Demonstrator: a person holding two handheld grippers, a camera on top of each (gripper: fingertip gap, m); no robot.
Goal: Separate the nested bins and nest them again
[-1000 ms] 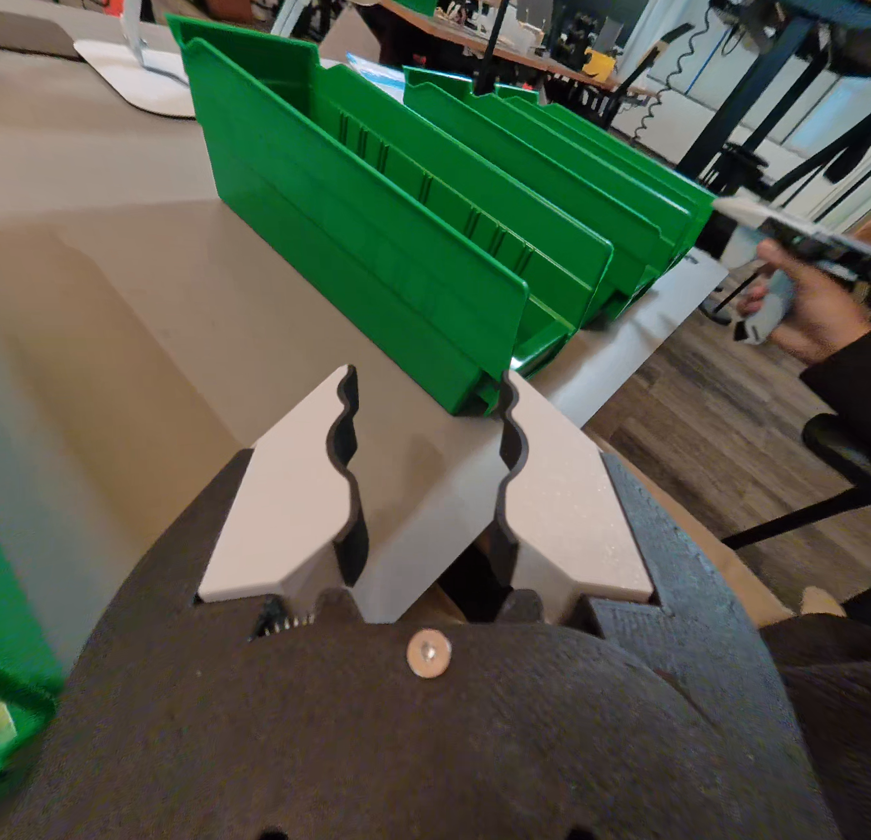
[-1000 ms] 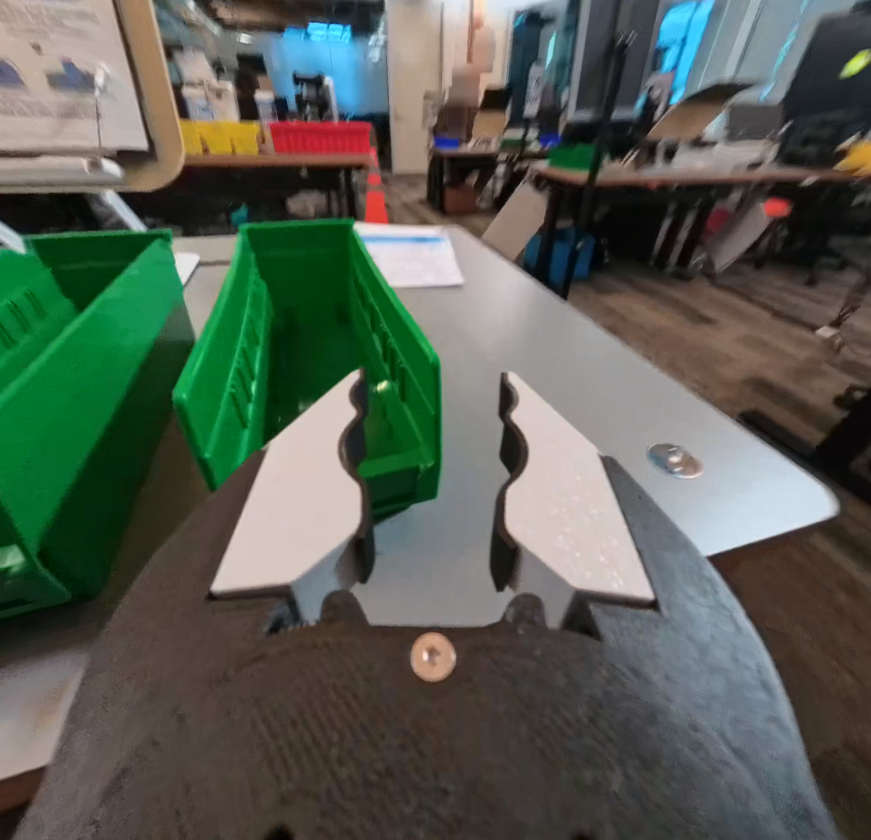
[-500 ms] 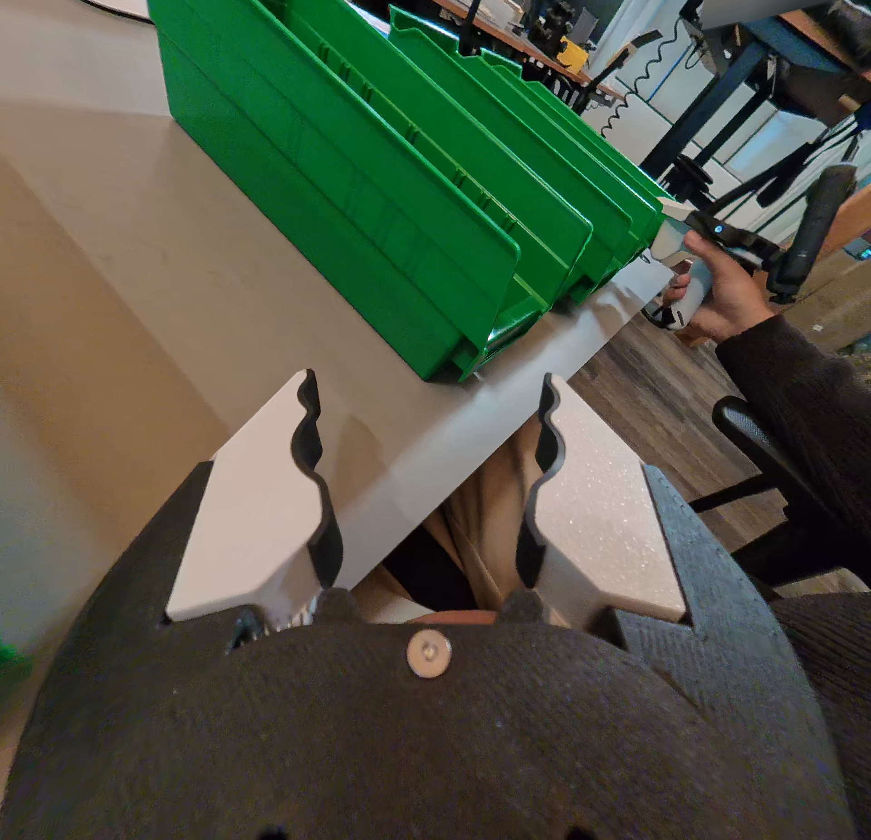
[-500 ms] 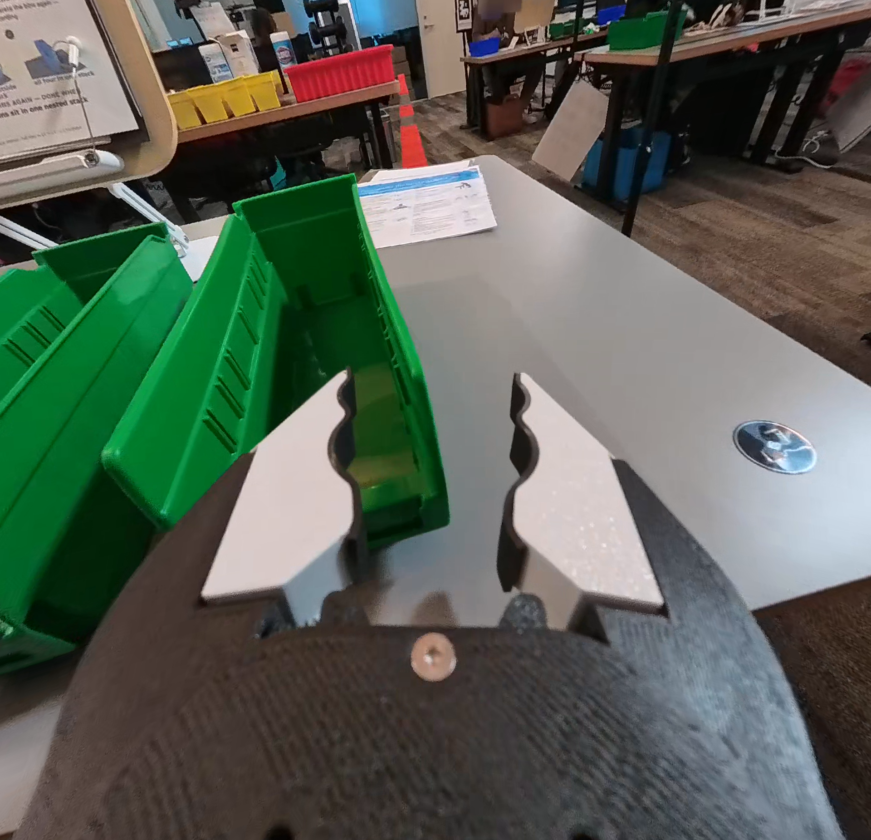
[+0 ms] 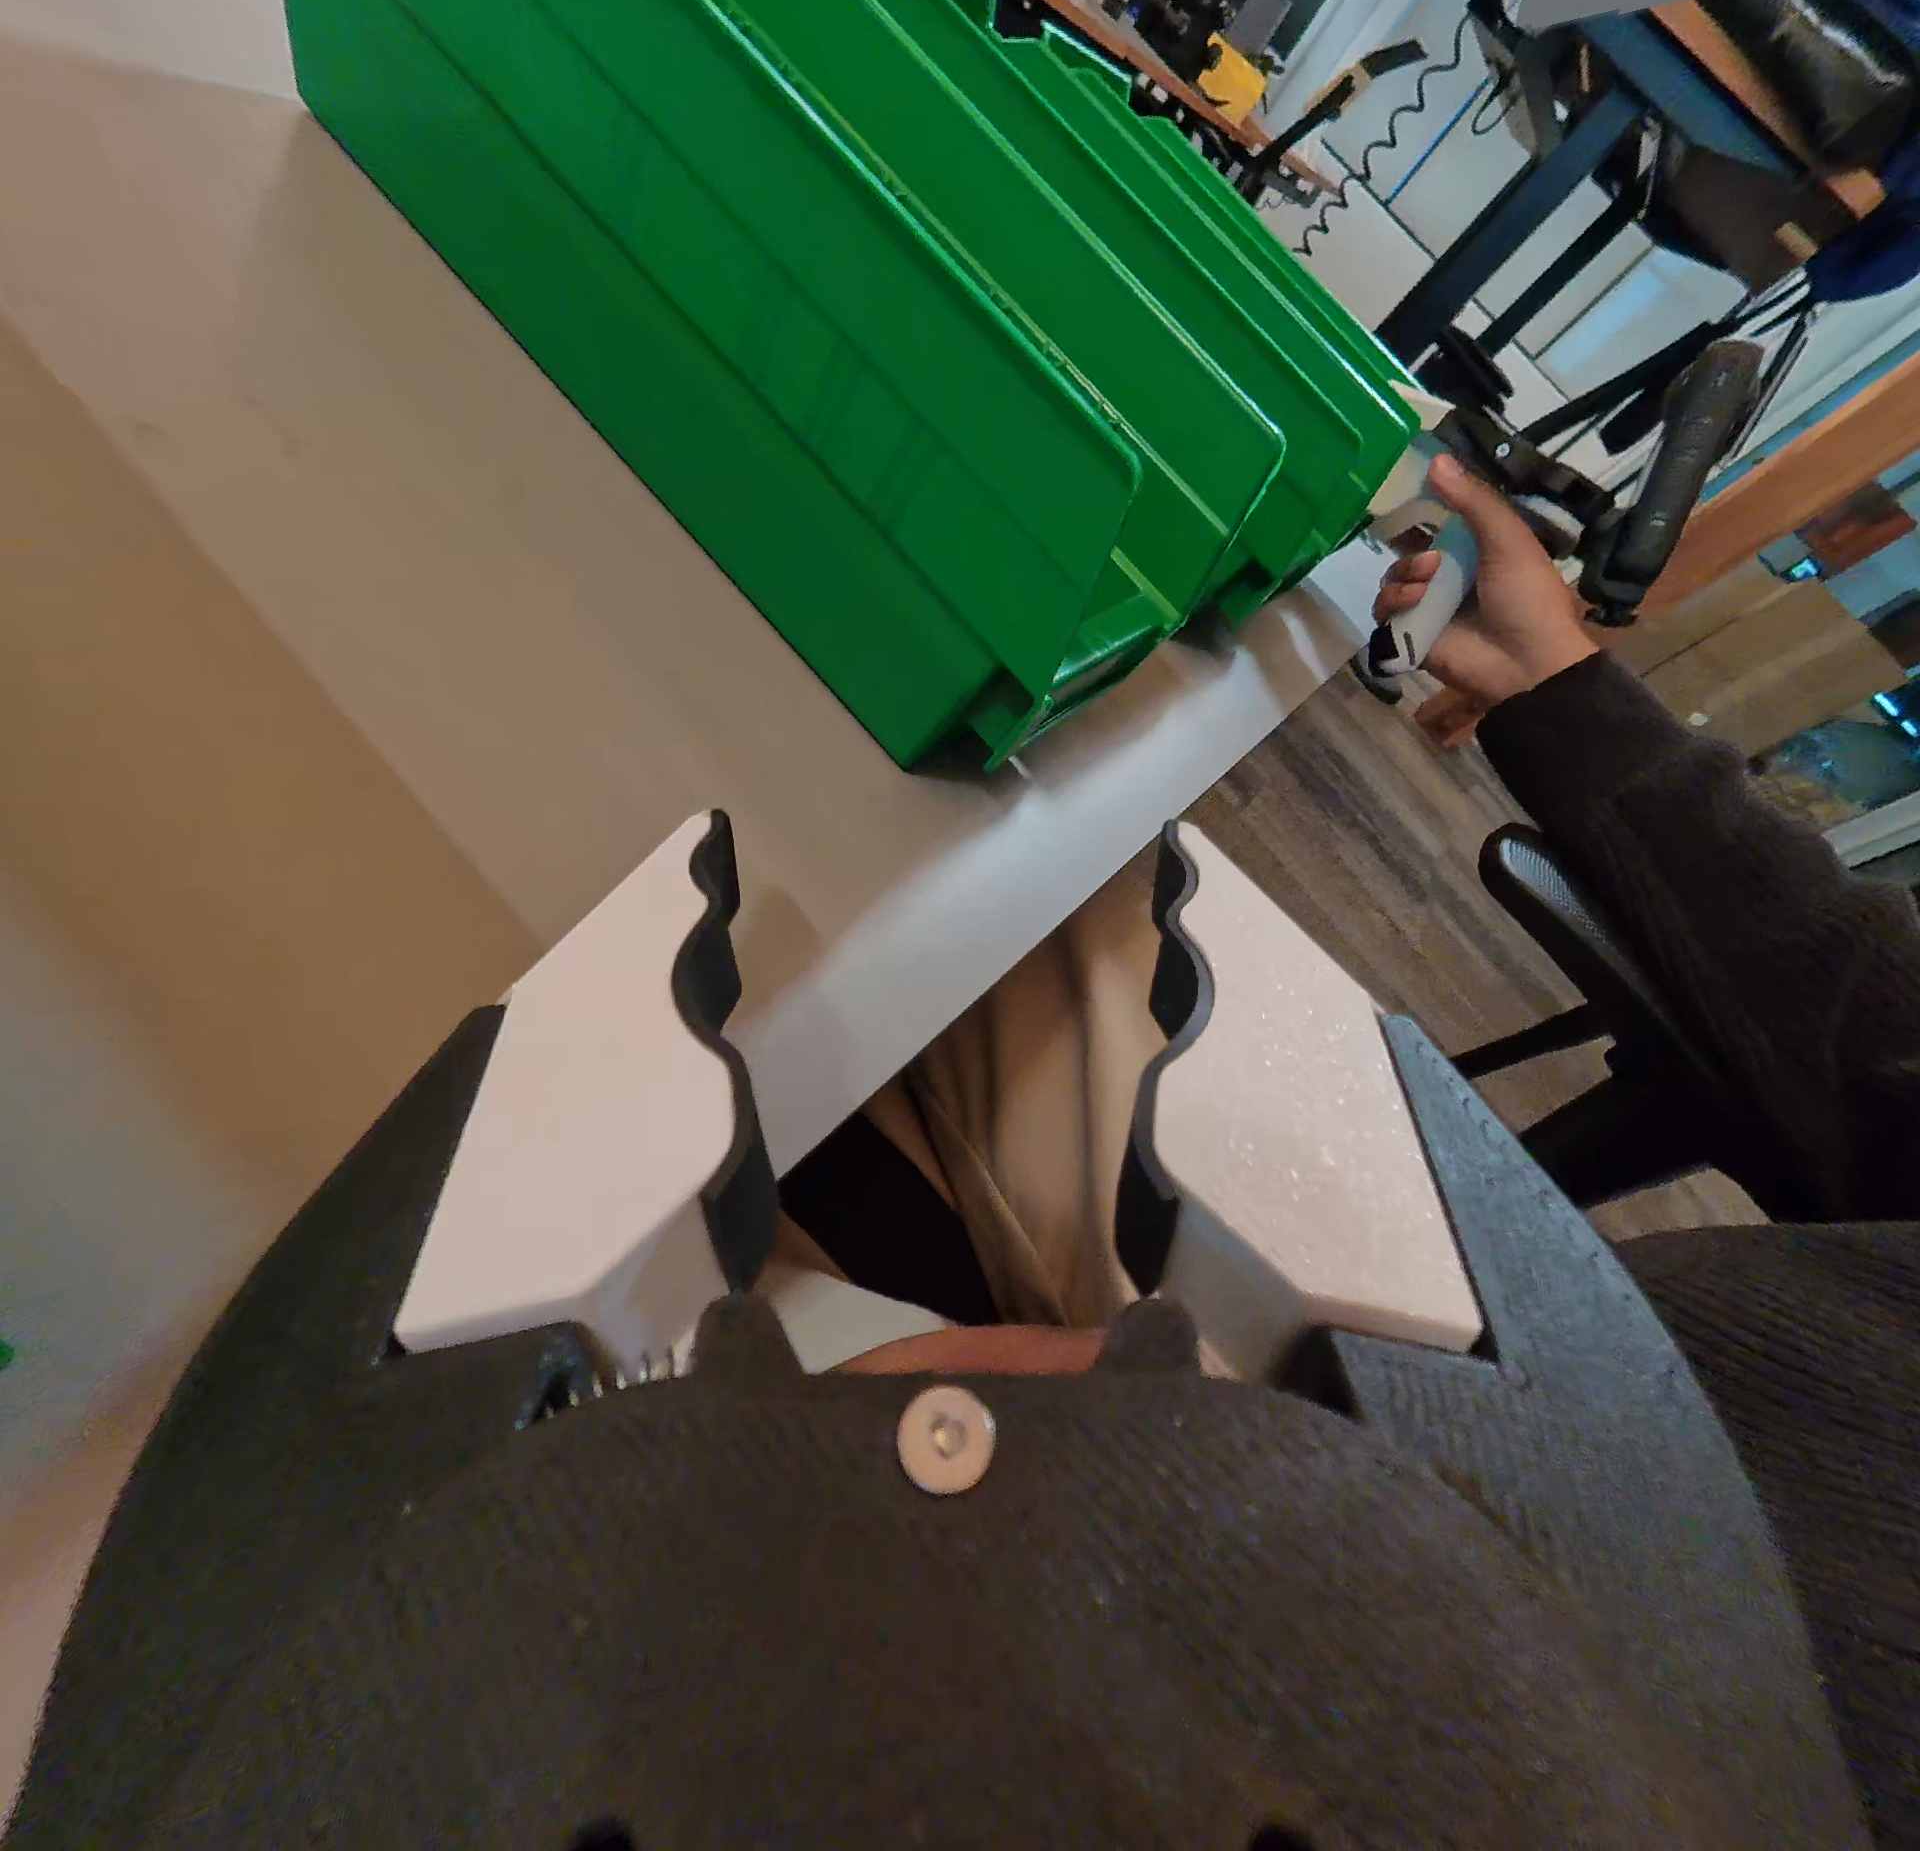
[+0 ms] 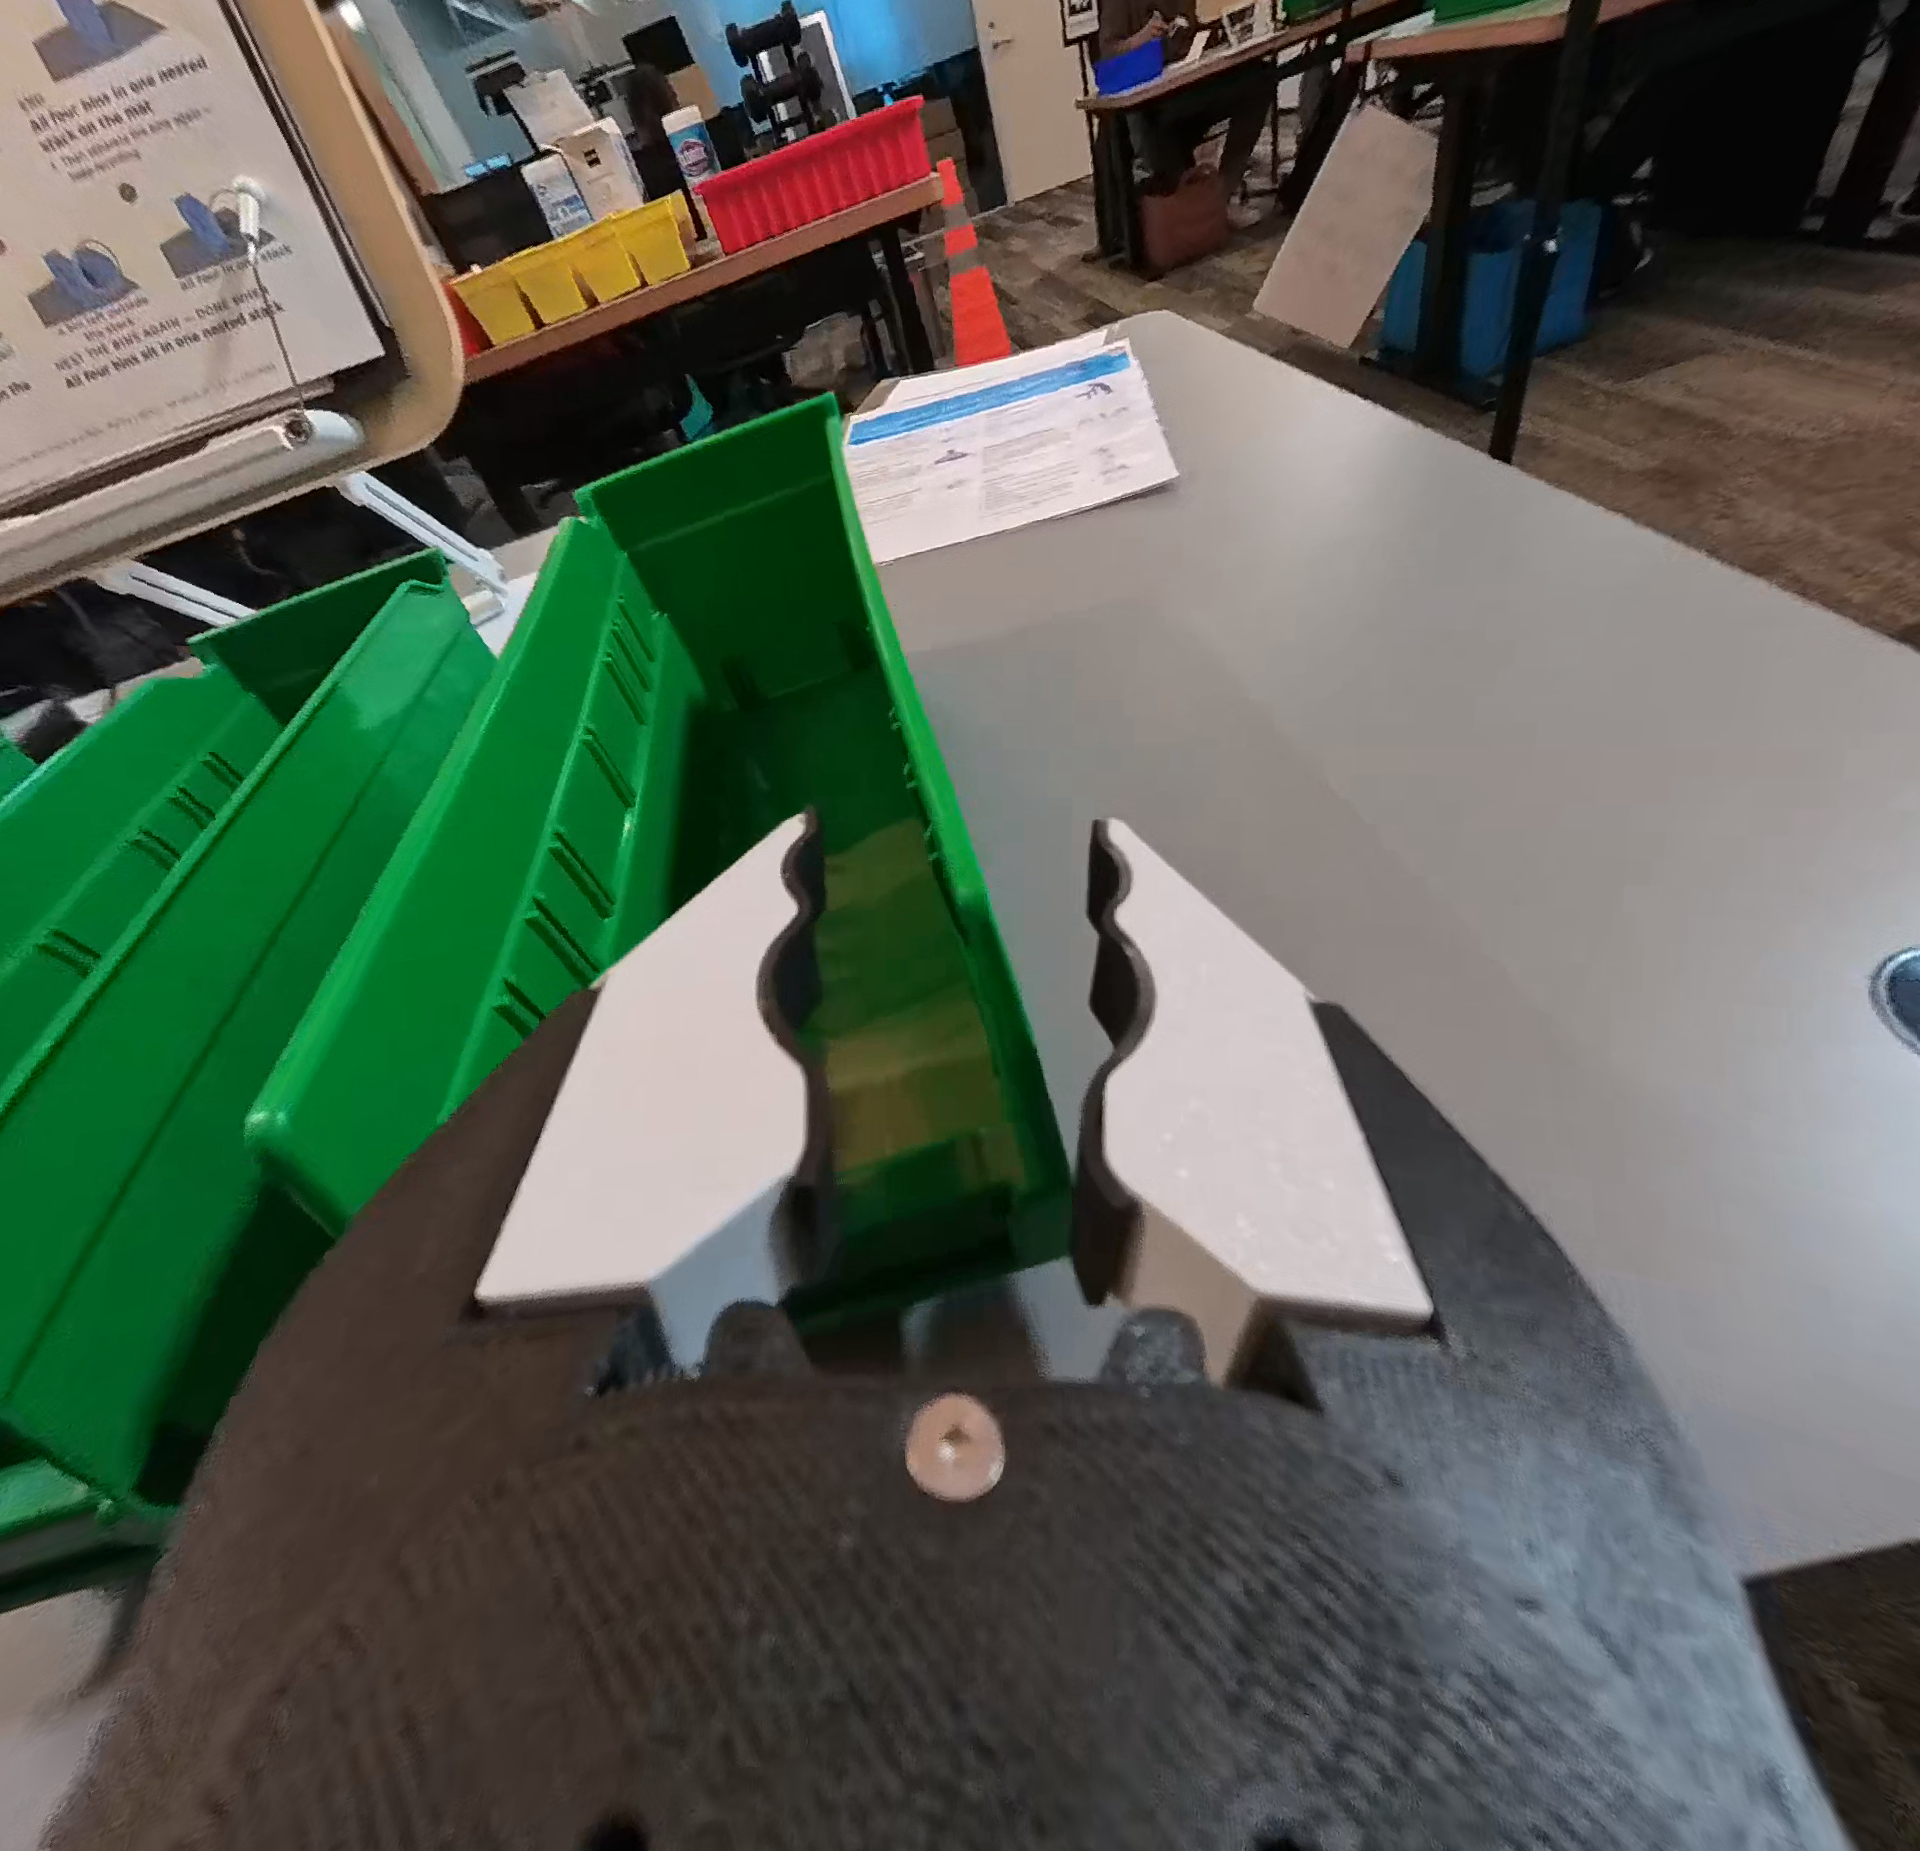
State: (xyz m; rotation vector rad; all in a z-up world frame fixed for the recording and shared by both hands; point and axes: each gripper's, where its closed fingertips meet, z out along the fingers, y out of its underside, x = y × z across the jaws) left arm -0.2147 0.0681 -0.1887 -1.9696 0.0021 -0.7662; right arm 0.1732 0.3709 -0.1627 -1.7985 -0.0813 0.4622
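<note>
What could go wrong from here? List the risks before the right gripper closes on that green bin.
1. The right gripper is open with the rightmost green bin's right wall between its fingers; gripped at one end, the long bin may twist or slip.
2. The next bin stands close beside it, so lifting may drag it.
3. The bin ends sit near the table edge; a nudge might tip one off. The left gripper hovers open, steadying nothing.
</note>
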